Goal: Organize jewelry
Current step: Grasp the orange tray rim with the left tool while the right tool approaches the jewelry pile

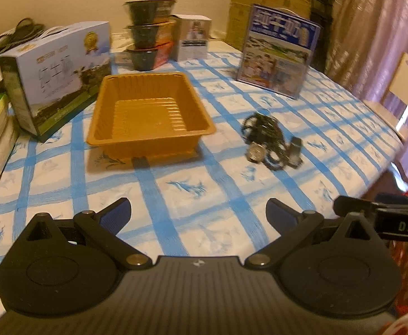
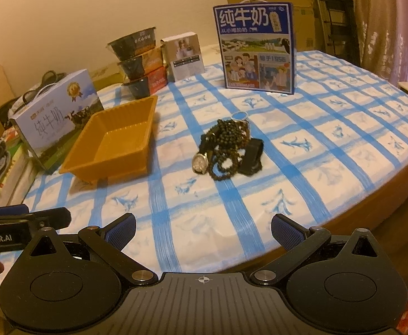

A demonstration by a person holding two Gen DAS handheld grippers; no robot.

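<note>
An empty orange plastic tray (image 1: 149, 135) (image 2: 92, 164) sits on the blue-checked tablecloth. To its right lies a jewelry pile: a dark bead necklace (image 1: 271, 134) (image 2: 229, 142), a silver wristwatch (image 1: 255, 152) (image 2: 199, 163), a black strap piece (image 1: 294, 150) (image 2: 251, 155) and a small ring (image 2: 239, 115). My left gripper (image 1: 198, 215) is open and empty, near the table's front edge, well short of the tray. My right gripper (image 2: 204, 230) is open and empty, in front of the pile.
A milk carton box (image 1: 56, 72) (image 2: 58, 122) stands left of the tray. Stacked black bowls (image 1: 148, 33) (image 2: 137, 61), a small white box (image 1: 194, 37) (image 2: 184, 55) and a blue milk box (image 1: 278, 50) (image 2: 257, 47) stand behind. A chair (image 1: 399, 89) is at right.
</note>
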